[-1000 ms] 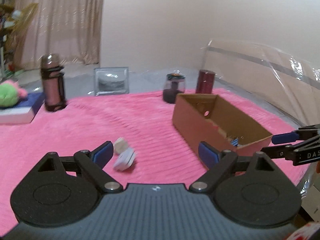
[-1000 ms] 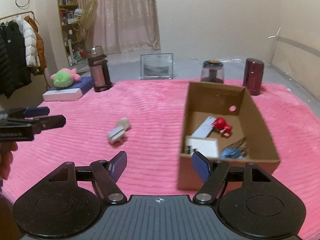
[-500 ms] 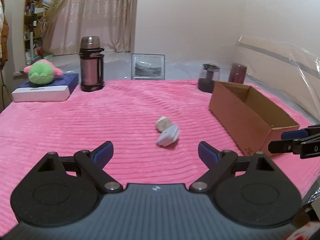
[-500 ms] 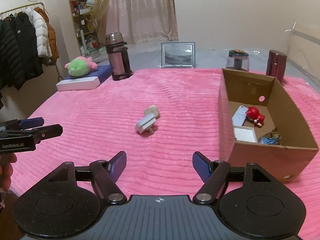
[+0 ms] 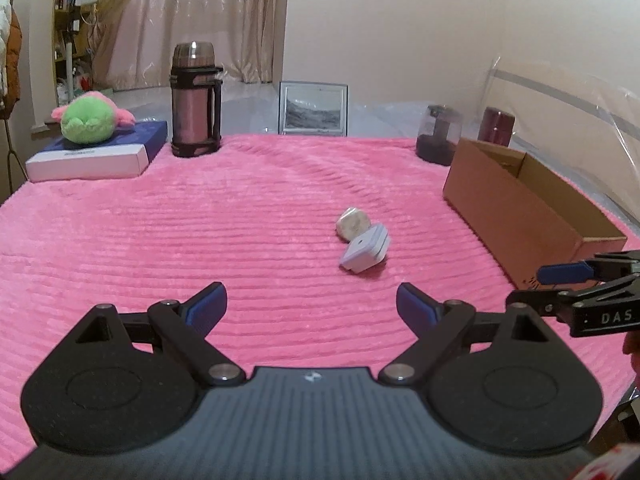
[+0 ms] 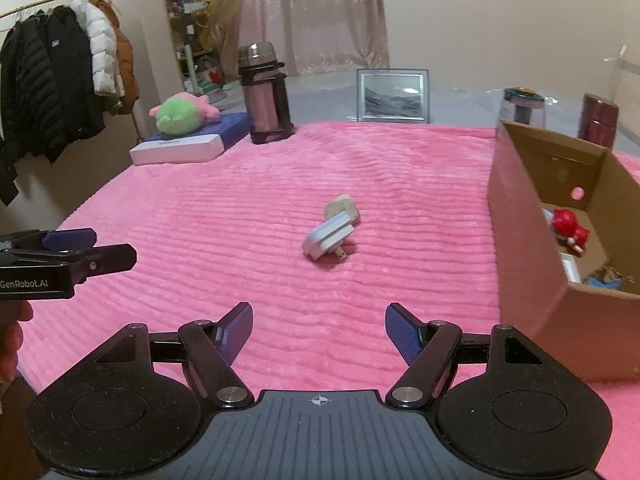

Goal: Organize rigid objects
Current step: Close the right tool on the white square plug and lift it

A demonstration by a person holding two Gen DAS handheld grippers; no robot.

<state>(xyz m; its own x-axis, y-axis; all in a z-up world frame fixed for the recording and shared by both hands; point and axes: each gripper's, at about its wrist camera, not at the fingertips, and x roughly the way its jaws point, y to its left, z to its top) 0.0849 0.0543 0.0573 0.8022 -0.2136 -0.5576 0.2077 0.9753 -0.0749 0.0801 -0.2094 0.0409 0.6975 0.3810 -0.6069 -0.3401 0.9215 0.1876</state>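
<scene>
A white plug adapter (image 5: 365,249) (image 6: 328,238) lies on the pink blanket (image 5: 240,216), touching a small cream block (image 5: 352,222) (image 6: 340,208) just behind it. To their right stands an open cardboard box (image 5: 520,204) (image 6: 528,224); the right wrist view shows a red figure (image 6: 566,226) and other small items inside. My left gripper (image 5: 312,306) is open and empty, short of the adapter. My right gripper (image 6: 319,330) is open too, nothing between its fingers, with the adapter ahead of it. Each gripper shows at the edge of the other's view.
At the blanket's far edge stand a pink flask (image 5: 195,100), a picture frame (image 5: 313,109), a dark jar (image 5: 438,134) and a maroon canister (image 5: 496,126). A green plush (image 5: 86,118) lies on a flat box (image 5: 96,154). Coats (image 6: 60,92) hang at the left.
Both views have swung left and sunk toward the blanket. The adapter and block now sit nearer the middle ahead of each gripper, and the box has slid to the right edge.
</scene>
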